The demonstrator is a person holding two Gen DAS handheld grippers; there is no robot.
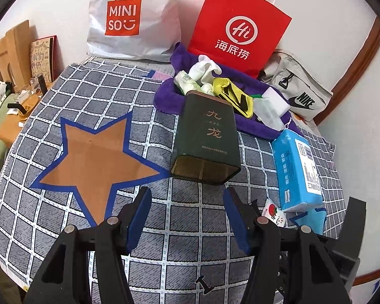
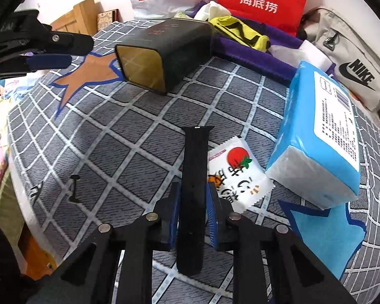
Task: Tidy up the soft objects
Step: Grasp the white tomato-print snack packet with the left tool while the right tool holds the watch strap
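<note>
My right gripper [image 2: 193,190] is shut on a black rubber strap [image 2: 195,167] that sticks out forward between its blue pads, above the checked cloth [image 2: 101,136]. My left gripper [image 1: 187,197] is open and empty, just in front of the open end of a dark green tin [image 1: 206,139] lying on its side; the tin also shows in the right wrist view [image 2: 164,50]. Behind the tin a purple towel [image 1: 169,98] holds white socks [image 1: 205,69], a yellow-black cloth [image 1: 236,96] and white packets.
A blue tissue pack [image 2: 321,136] and a small tomato sachet [image 2: 236,174] lie at the right. A red paper bag [image 1: 240,25], a white MINISO bag [image 1: 131,17] and a grey Nike bag [image 1: 299,88] stand at the back. An orange star [image 1: 93,152] marks the cloth.
</note>
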